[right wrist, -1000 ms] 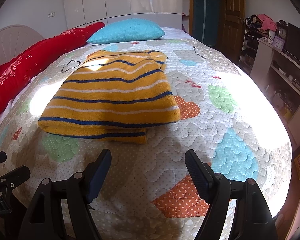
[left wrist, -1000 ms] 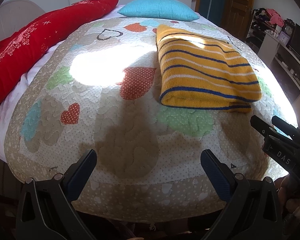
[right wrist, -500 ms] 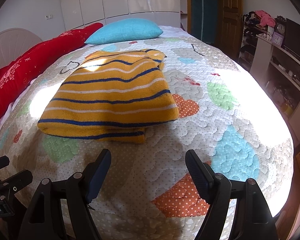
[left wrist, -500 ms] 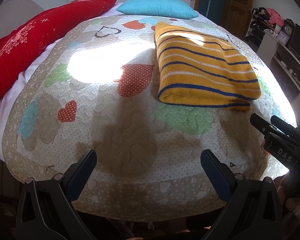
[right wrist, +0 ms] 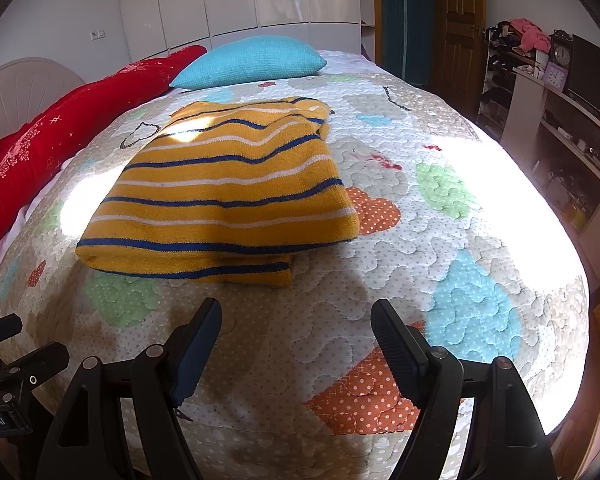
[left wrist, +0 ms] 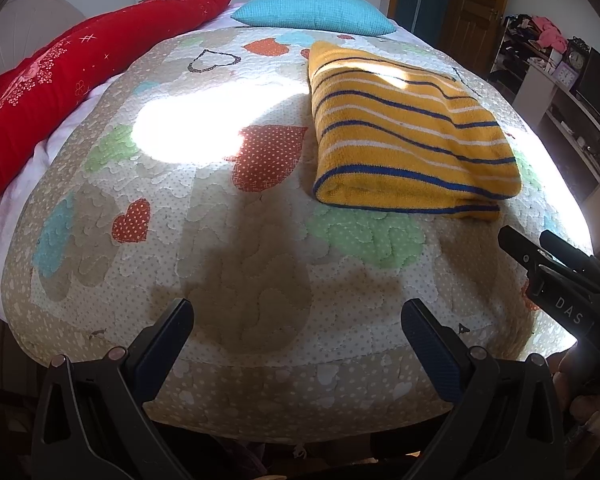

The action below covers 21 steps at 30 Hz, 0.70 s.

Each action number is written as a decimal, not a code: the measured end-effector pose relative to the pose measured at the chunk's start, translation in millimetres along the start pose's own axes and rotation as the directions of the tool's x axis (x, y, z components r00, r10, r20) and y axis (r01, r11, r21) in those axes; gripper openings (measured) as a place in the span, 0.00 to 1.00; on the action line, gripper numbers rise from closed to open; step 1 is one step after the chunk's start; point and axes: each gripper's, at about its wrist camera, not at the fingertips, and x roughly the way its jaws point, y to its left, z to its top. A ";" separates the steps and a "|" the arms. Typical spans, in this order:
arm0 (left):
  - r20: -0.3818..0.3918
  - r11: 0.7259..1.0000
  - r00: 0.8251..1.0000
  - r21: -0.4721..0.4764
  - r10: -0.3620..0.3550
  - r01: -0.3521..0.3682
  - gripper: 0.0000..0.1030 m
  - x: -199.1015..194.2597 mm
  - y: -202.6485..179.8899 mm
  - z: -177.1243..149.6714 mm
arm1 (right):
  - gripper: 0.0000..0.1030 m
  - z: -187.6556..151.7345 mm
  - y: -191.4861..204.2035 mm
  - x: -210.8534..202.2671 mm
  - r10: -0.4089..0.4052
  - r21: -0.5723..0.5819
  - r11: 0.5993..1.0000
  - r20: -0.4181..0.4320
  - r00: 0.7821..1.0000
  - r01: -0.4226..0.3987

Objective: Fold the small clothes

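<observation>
A yellow sweater (left wrist: 408, 136) with blue and white stripes lies folded into a flat rectangle on the quilted bedspread (left wrist: 260, 264). It also shows in the right wrist view (right wrist: 228, 196), straight ahead. My left gripper (left wrist: 298, 328) is open and empty, held above the bed's near edge, left of the sweater. My right gripper (right wrist: 296, 328) is open and empty, just short of the sweater's near folded edge. The right gripper's body shows at the right edge of the left wrist view (left wrist: 556, 284).
A red bolster (left wrist: 68, 76) runs along the bed's left side. A turquoise pillow (left wrist: 312, 14) lies at the head. A shelf unit (right wrist: 556, 120) with clocks and clutter stands to the right, and a wooden door (right wrist: 460, 28) behind.
Both grippers have drawn back a little from the bed and dipped slightly. The sweater has not moved, and both grippers have stayed open.
</observation>
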 end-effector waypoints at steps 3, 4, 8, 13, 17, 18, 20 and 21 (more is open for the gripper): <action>-0.002 1.000 1.000 0.001 -0.002 0.002 1.00 0.4 -0.8 -0.2 | 0.79 -0.1 0.0 -0.3 0.000 0.000 1.000 0.000 1.000 0.000; -0.002 1.000 1.000 0.001 -0.002 0.002 1.00 0.6 -1.0 -0.2 | 0.79 0.0 0.1 -0.1 -0.001 0.000 1.000 0.000 1.000 0.001; -0.005 1.000 1.000 0.002 -0.004 0.004 1.00 1.3 -1.1 -0.3 | 0.79 0.2 -0.4 -0.2 0.001 0.001 1.000 0.000 1.000 -0.001; -0.004 1.000 1.000 0.002 -0.003 0.003 1.00 1.4 -0.8 -0.3 | 0.80 0.3 -0.2 0.4 0.002 -0.001 1.000 0.001 1.000 -0.002; -0.008 1.000 1.000 0.000 -0.002 0.002 1.00 2.0 -0.3 -0.2 | 0.80 0.7 1.0 1.2 0.005 0.000 1.000 -0.001 1.000 -0.005; -0.008 1.000 1.000 -0.001 -0.001 0.001 1.00 2.0 0.1 -0.4 | 0.80 0.6 1.6 1.5 0.006 0.000 1.000 -0.001 1.000 -0.006; -0.010 1.000 1.000 -0.003 -0.002 0.002 1.00 2.3 0.3 -0.7 | 0.80 0.5 2.0 1.5 0.005 0.000 1.000 -0.001 1.000 -0.005; -0.010 1.000 1.000 -0.004 -0.002 0.002 1.00 2.2 0.1 -1.3 | 0.80 0.5 2.0 1.6 0.006 0.000 1.000 -0.001 1.000 -0.006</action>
